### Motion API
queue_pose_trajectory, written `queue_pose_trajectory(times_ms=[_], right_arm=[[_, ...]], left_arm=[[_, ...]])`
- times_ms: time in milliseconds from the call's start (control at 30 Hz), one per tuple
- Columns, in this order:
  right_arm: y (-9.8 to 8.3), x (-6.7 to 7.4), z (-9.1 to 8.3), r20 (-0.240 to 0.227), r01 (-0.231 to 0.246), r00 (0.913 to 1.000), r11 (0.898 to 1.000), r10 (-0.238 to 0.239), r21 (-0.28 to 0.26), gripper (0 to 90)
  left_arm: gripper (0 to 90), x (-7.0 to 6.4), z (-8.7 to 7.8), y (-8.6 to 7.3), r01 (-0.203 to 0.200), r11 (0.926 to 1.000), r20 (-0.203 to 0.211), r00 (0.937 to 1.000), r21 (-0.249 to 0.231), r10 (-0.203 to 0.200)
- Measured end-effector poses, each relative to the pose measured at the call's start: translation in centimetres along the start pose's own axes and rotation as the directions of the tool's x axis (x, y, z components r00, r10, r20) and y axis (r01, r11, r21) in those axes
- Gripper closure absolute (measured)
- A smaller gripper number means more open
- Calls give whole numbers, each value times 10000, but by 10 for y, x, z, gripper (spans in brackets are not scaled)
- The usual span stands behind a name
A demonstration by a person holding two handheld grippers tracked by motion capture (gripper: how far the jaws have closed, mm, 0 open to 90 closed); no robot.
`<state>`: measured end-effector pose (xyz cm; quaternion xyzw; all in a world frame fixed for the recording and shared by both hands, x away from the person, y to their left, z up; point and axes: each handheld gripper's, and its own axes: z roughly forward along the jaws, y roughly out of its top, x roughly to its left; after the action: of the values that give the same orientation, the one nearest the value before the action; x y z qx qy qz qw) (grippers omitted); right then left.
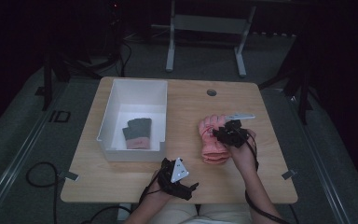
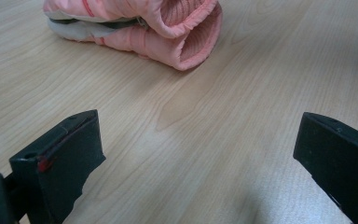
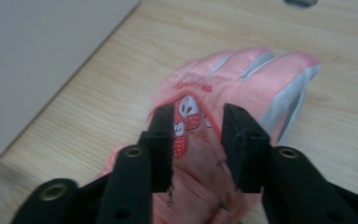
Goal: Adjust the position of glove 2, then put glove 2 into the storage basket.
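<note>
Currently the pink glove (image 1: 213, 139) lies flat on the counter (image 1: 121, 179), to the right of the white bin (image 1: 106, 122), which already holds a grey glove (image 1: 137, 133) with a pink cuff. The pink glove's long axis runs roughly away from me: cuff toward my edge of the counter, fingertips toward the far edge. My right gripper (image 1: 224, 134) sits directly over the glove's back, and in the right gripper view (image 3: 196, 122) its jaws stand moderately apart, straddling the printed patch on the fabric with a strip of glove between them; the pads do not appear to press on the cloth, so I treat this as no grip yet. The jaw line crosses the glove's long axis, so closing would gather the fabric across its width. My left gripper (image 1: 179, 179) rests near my edge of the counter, between the bin and the glove, well apart from both; in the left gripper view its jaws are spread wide with bare wood between them, and the glove's rolled cuff (image 2: 186, 37) lies ahead of it. The right hand is therefore clearly the nearer one. The bin lies to the left of the glove, across a strip of open counter, so I judge that any carry would travel leftward over the bin's near wall.
</note>
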<state>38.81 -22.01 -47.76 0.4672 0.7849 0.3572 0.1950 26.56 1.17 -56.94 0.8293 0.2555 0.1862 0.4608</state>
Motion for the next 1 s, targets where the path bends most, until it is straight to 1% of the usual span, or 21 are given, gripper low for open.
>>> queue_pose_trajectory(times_ms=[33, 67, 133, 200, 233, 300, 367, 400, 467, 500, 533, 567, 633, 700, 767, 833, 867, 900, 967, 1000], right_arm=[[1, -1, -4, -23, -1, 10000, 10000, 1, -68, 585], [1, -2, -7, -152, -36, 9999, 9999, 33, -166, 543], [3, -4, -15, -294, -138, 9995, 9989, 125, -445, 446], [4, -7, -22, -563, -201, 9983, 9971, 160, -736, 325], [4, -8, -26, -637, -101, 9980, 9965, 48, -829, 275], [4, -10, -33, -777, 22, 9969, 9959, -93, -910, 208], [3, -14, -39, -1039, -38, 9946, 9945, -72, -1051, 184], [2, -16, -42, -1133, -60, 9935, 9934, -70, -1146, 166], [0, -19, -47, -1203, 46, 9925, 9926, -194, -1216, 154], [-2, -21, -50, -1241, 87, 9920, 9923, -241, -1235, 157], [-4, -23, -52, -1295, 166, 9910, 9917, -333, -1273, 157], [-7, -25, -55, -1291, 154, 9911, 9919, -318, -1263, 160], [-13, -29, -59, -1357, 216, 9900, 9917, -389, -1269, 153], [-19, -32, -63, -1389, 584, 9872, 9879, -785, -1435, 149], [-25, -35, -66, -1420, 997, 9821, 9814, -1235, -1641, 143], [-32, -37, -68, -1251, 1523, 9768, 9743, -1741, -1661, 137], [-35, -39, -69, -1148, 1660, 9759, 9731, -1854, -1599, 138], [-37, -42, -70, -1124, 1672, 9764, 9748, -1845, -1478, 138], [-40, -47, -73, -1151, 1714, 9754, 9750, -1881, -1413, 141], [-41, -49, -75, -1208, 1623, 9763, 9766, -1797, -1412, 143]], left_arm=[[9, 0, 0, 0, 23, 10000, 26, 10000, 41, -23], [9, 0, 0, 0, 34, 10000, 55, 10000, 38, -35], [9, 0, 0, 2, 60, 10000, 103, 9999, -44, -60], [9, -1, -1, 3, 91, 9999, 150, 9998, -95, -90], [9, -1, 0, 3, 151, 9998, 204, 9997, -108, -149], [9, -2, -1, 5, 186, 9998, 304, 9994, -104, -183], [9, -3, -3, 9, 206, 9996, 402, 9990, -208, -198], [9, -4, -4, 11, 202, 9992, 486, 9986, -335, -186], [9, -5, -7, 17, 42, 9981, 606, 9982, -618, -5], [10, -5, -8, 19, -59, 9975, 601, 9981, -711, 102], [10, -5, -9, 22, -75, 9972, 639, 9979, -738, 122], [24, -5, -9, 23, -161, 9971, 753, 9969, -738, 217], [31, -5, -7, 27, -231, 9985, 949, 9951, -505, 278], [31, -5, -7, 31, -108, 9996, 1163, 9931, -263, 138], [31, -5, -8, 37, 74, 9999, 1312, 9913, -77, -63], [31, -6, -9, 45, 99, 9999, 1345, 9909, 52, -105], [31, -5, -10, 49, 158, 9999, 1428, 9896, -10, -155], [31, -4, -11, 54, 222, 9997, 1565, 9875, -117, -201], [32, -2, -12, 62, 357, 9991, 1671, 9855, -240, -312], [33, 1, -12, 66, 498, 9982, 1838, 9820, -348, -426]])
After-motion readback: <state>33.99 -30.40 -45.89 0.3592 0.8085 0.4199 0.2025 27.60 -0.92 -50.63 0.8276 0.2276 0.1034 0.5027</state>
